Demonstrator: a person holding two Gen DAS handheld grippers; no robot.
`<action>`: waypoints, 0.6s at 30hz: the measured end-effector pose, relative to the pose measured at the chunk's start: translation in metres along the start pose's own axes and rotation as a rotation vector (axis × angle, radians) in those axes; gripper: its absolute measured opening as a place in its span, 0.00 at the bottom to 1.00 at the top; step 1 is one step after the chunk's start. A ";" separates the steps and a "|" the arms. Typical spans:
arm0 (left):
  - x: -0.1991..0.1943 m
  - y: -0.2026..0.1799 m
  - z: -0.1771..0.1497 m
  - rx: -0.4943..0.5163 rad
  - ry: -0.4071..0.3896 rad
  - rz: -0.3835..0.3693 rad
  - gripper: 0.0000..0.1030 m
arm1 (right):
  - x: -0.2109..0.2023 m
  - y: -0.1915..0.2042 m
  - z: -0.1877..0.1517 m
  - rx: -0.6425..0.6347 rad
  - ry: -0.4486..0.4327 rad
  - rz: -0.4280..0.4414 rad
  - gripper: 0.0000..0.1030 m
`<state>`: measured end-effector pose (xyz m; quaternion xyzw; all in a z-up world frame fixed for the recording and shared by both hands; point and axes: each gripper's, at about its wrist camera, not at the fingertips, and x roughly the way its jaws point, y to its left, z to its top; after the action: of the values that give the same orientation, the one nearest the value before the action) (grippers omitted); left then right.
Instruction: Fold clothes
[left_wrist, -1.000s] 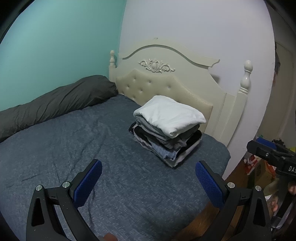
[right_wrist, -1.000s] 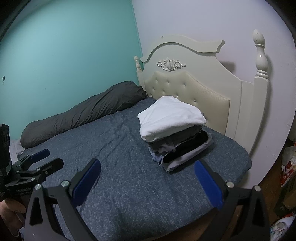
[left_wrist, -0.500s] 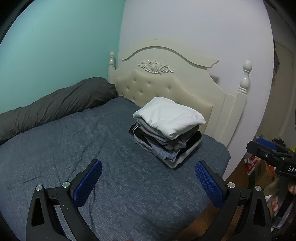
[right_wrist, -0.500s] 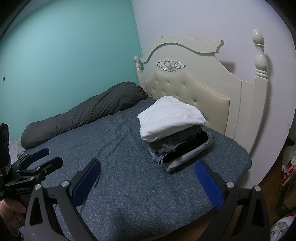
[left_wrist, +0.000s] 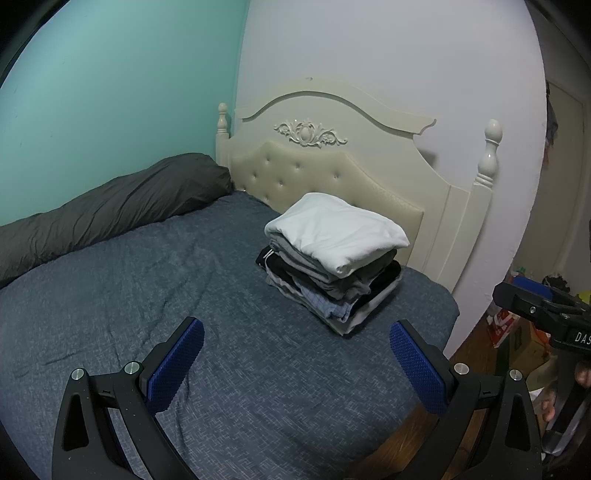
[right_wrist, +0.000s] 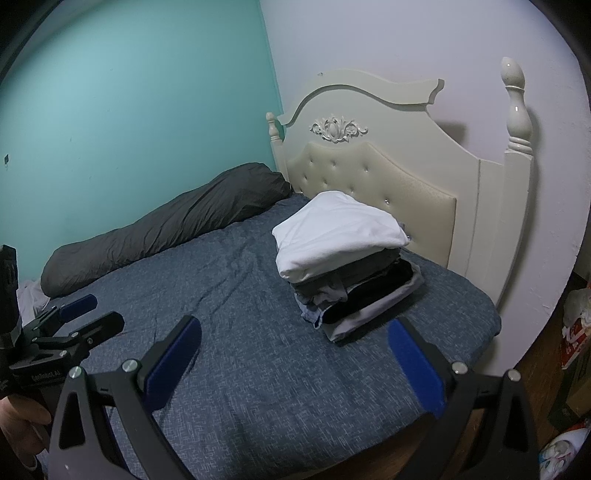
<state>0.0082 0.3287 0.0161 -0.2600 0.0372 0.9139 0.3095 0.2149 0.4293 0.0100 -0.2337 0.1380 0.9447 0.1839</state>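
A stack of folded clothes sits on a bed, ahead of the jaws of both grippers and a little to the right of centre between them. The top item is a white folded garment; under it lie grey, black and pale blue checked pieces, with a light grey one at the bottom. The stack rests near the head of the bed, just in front of a cream headboard with a tufted panel and a carved ornament.

The left gripper hovers above the blue-grey bedspread, its jaws spread wide and holding nothing; blue textured pads line the inner faces. The right gripper also hangs over the bed near its edge, jaws spread wide and empty. Neither touches the clothes.

Beyond the left jaw in both views, a long dark grey pillow or rolled duvet lies along the far side of the bed against a teal wall. Behind the headboard stands a pale wall.

In the right wrist view, the left gripper appears at the left edge, held by a hand. In the left wrist view, the right gripper shows at the right edge, over a wooden floor with boxes and clutter.
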 end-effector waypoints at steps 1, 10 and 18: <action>0.000 0.000 0.000 -0.001 0.001 -0.002 1.00 | 0.000 0.000 0.000 0.000 0.000 -0.001 0.99; 0.000 -0.001 0.001 0.000 0.002 -0.006 1.00 | -0.002 -0.002 -0.001 0.003 0.000 -0.003 0.99; 0.001 -0.002 0.000 0.000 0.005 -0.003 1.00 | -0.002 -0.004 -0.004 0.012 0.010 -0.007 0.99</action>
<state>0.0083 0.3312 0.0160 -0.2621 0.0375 0.9128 0.3108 0.2197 0.4305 0.0071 -0.2380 0.1435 0.9420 0.1879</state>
